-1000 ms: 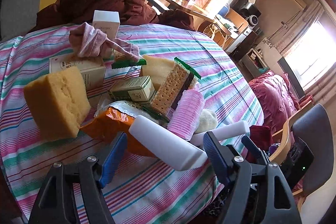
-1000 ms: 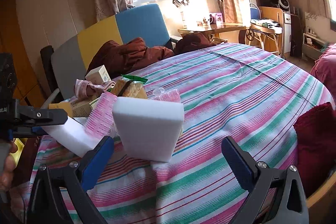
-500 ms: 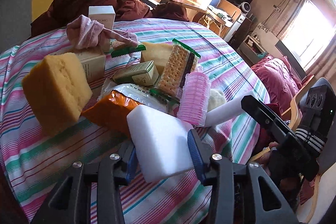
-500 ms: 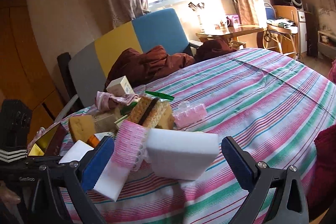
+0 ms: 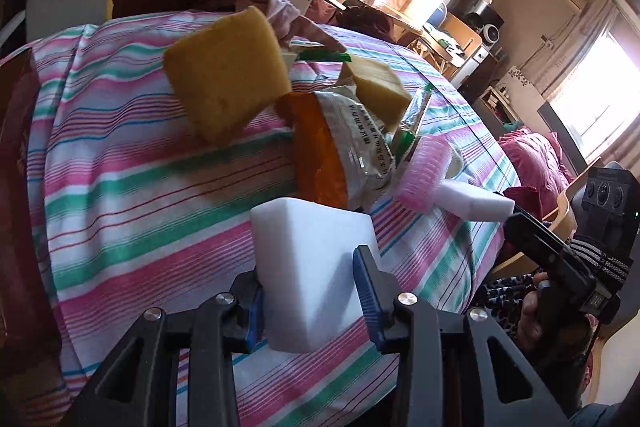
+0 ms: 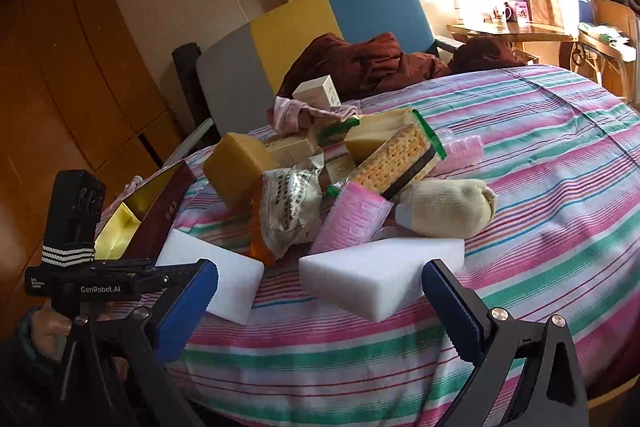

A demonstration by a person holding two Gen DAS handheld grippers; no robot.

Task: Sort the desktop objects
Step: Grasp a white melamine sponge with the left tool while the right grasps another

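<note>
A: Sponge, white block (image 5: pixel 312 267), clamped between the blue pads of the left gripper (image 5: pixel 310 291); its far end points toward the pile on the striped worktop (image 5: pixel 132 187).

B: Right gripper (image 6: pixel 320 299)?

A: Fingers (image 6: pixel 452 303) spread wide, holding nothing; second white block (image 6: pixel 380 271) lies flat on the cloth between them, touching neither pad as far as can be told; seen from the left wrist it sits at the right edge (image 5: pixel 472 201).

B: Pile itself?

A: Yellow sponge (image 5: pixel 228 75) tilted up against an orange-and-silver snack bag (image 5: pixel 340 151); pink ribbed roll (image 6: pixel 352 223) leaning between the bag and the second block; cracker pack (image 6: pixel 400 159) with green ends propped over the roll; cream sock bundle (image 6: pixel 444 207) just beside it; pale box (image 6: pixel 316 91) and a pink cloth (image 6: pixel 296 111) at the back.

B: Anything off to the side?

A: Dark red box with a gold inside (image 6: pixel 140 215), open, at the worktop's left edge in the right wrist view; brown garment (image 6: pixel 360 63) heaped on the chair behind (image 6: pixel 304 27).
</note>
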